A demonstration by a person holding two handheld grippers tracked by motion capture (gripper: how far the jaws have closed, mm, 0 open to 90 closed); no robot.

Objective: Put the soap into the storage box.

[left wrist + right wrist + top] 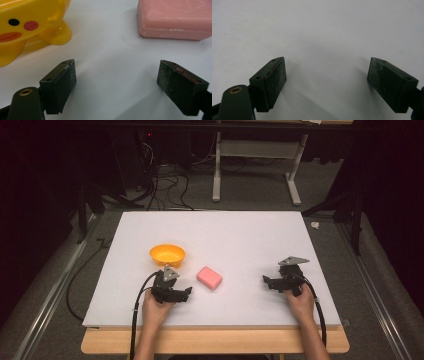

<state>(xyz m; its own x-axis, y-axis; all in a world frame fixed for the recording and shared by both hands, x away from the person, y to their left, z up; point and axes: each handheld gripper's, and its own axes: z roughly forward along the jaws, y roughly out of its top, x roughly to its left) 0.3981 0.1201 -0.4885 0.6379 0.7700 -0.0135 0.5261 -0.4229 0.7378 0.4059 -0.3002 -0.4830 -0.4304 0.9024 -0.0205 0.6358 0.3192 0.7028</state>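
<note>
Nothing is grasped yet: the pink soap bar (209, 278) lies mid-frame beside the yellow duck-faced bowl (167, 255) (likely its destination). The left claw (181, 295) and right claw (270, 282) both rest on the bench (240, 230), jaws apart and empty.

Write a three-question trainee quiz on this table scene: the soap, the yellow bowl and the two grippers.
1. True or false: the left gripper is clamped on the pink soap bar.
2. Which thing lies closer to the left gripper in the high view? A) the yellow duck-faced bowl B) the pink soap bar C) both about equally near
3. Fill in: the right gripper has its jaws ____ over bare white table.

Key:
1. False: its jaws stand wide apart with nothing between them, and the soap lies ahead of them.
2. C: bowl just beyond it, soap just to its right.
3. open
</note>
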